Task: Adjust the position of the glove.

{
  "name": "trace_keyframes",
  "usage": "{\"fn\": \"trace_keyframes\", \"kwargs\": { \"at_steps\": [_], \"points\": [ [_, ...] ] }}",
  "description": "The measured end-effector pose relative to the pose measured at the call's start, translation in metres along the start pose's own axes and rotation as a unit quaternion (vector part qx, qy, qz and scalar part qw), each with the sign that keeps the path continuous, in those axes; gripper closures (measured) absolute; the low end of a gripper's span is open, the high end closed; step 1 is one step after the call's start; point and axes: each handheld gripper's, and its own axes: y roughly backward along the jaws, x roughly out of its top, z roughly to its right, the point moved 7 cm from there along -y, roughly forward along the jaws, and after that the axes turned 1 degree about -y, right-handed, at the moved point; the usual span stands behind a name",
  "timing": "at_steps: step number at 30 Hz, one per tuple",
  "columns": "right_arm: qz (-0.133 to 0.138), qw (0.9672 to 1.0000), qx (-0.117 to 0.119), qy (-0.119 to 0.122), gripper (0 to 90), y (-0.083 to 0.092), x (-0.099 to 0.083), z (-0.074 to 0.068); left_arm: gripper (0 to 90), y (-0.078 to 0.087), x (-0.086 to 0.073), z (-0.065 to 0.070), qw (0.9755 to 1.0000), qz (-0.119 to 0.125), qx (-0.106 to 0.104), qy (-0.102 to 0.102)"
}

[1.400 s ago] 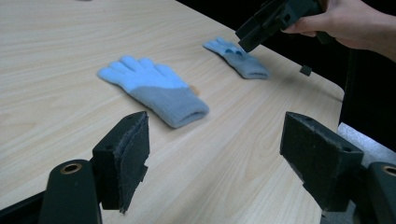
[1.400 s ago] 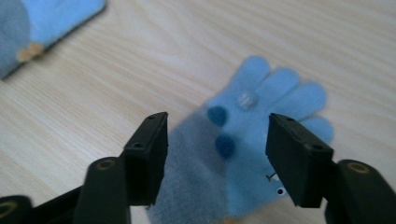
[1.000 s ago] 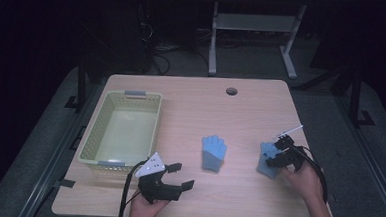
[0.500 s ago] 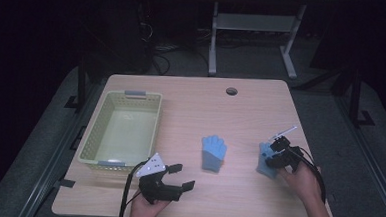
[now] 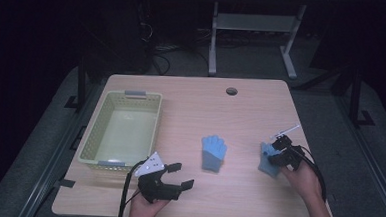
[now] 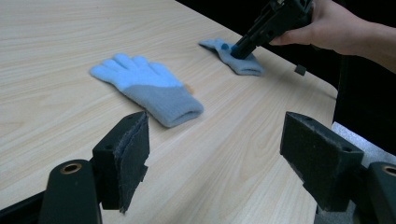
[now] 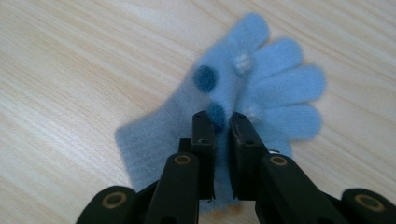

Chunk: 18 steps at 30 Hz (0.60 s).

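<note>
While the left gripper [image 5: 175, 173] rests at the near edge of the table [image 5: 196, 98] with its jaws spread wide and nothing between them, the right gripper [image 5: 277, 154] is pinched onto a blue glove [image 5: 267, 160] near the table's right side. In the right gripper view that glove [image 7: 243, 98] lies flat on the wood, its long axis running from the cuff at lower left to the fingers fanned toward the upper right. The jaws stand nearly together over the palm, with a fold of knit squeezed up between them. That view also shows dark blue dots and pale flecks on the fabric, too small to see from above.

A second glove [image 5: 213, 152] lies at mid-table, well apart from both grippers, fingers pointing away from the person and cuff toward them. In the left gripper view it [image 6: 147, 88] lies flat beyond the open jaws, and farther off the right hand [image 6: 336, 28] presses its gripper down onto the first glove [image 6: 233, 56].

A pale yellow basket [image 5: 122, 130] stands at the left of the table.
</note>
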Motion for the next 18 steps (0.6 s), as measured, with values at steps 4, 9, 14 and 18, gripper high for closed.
{"fn": "trace_keyframes", "kwargs": {
  "at_steps": [4, 9, 14, 18],
  "points": [
    [0.017, 0.9998, 0.010, -0.005, 82.1, 0.008, 0.000, 0.001, 23.7, 0.000, 0.000, 0.001, 1.0000, 0.001, 0.000, 0.004],
    [0.024, 0.9997, 0.005, 0.000, 82.4, 0.020, 0.004, 0.000, 23.7, 0.000, 0.001, 0.001, 1.0000, 0.003, 0.000, 0.006],
    [0.043, 0.9988, 0.000, 0.023, 82.7, 0.036, 0.015, -0.008, 23.8, -0.001, 0.001, 0.002, 1.0000, 0.002, -0.001, 0.007],
    [0.051, 0.9983, 0.005, 0.028, 82.7, 0.043, 0.021, -0.013, 23.8, 0.000, 0.001, 0.002, 1.0000, 0.001, -0.001, 0.000]
  ]
}}
